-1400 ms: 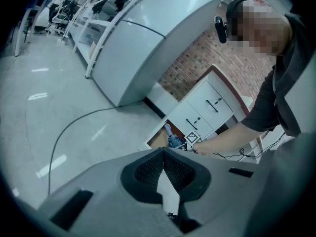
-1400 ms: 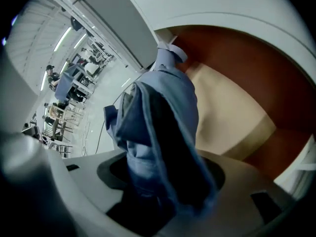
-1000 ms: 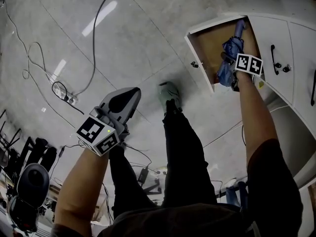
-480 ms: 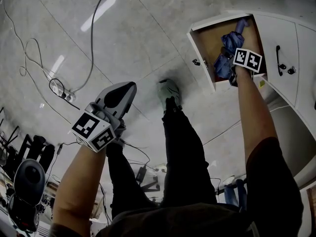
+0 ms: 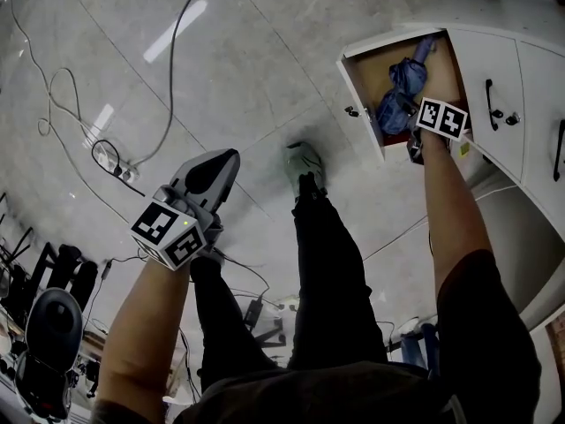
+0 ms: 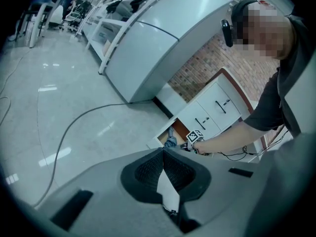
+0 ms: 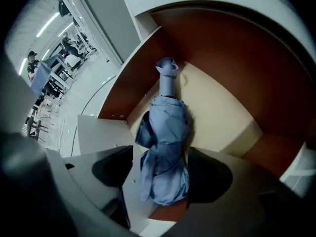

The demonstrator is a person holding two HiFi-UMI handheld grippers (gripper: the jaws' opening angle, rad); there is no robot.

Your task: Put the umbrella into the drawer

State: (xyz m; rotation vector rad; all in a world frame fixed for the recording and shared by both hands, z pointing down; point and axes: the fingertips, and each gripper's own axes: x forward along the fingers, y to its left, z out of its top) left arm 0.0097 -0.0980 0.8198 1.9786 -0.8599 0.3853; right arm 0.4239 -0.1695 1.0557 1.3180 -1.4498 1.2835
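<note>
**Head view and both gripper views.** The folded blue umbrella (image 7: 165,147) lies inside the open drawer (image 5: 369,71) of a white cabinet (image 5: 499,69), resting on the drawer's pale floor close to one brown side wall. Its narrow end points towards the far end of the drawer. The right gripper (image 7: 163,163) points steeply down over the drawer. Its jaws are opening and stand wide apart, one on each side of the umbrella's bunched fabric, with neither pad pressing on it, so the umbrella is not gripped. The left gripper (image 5: 225,162) is held well apart from the cabinet, above the grey floor (image 5: 247,60). Its jaws meet at the tips and nothing lies between them. A dark cable (image 5: 168,69) trails across the floor beyond the left gripper.
</note>
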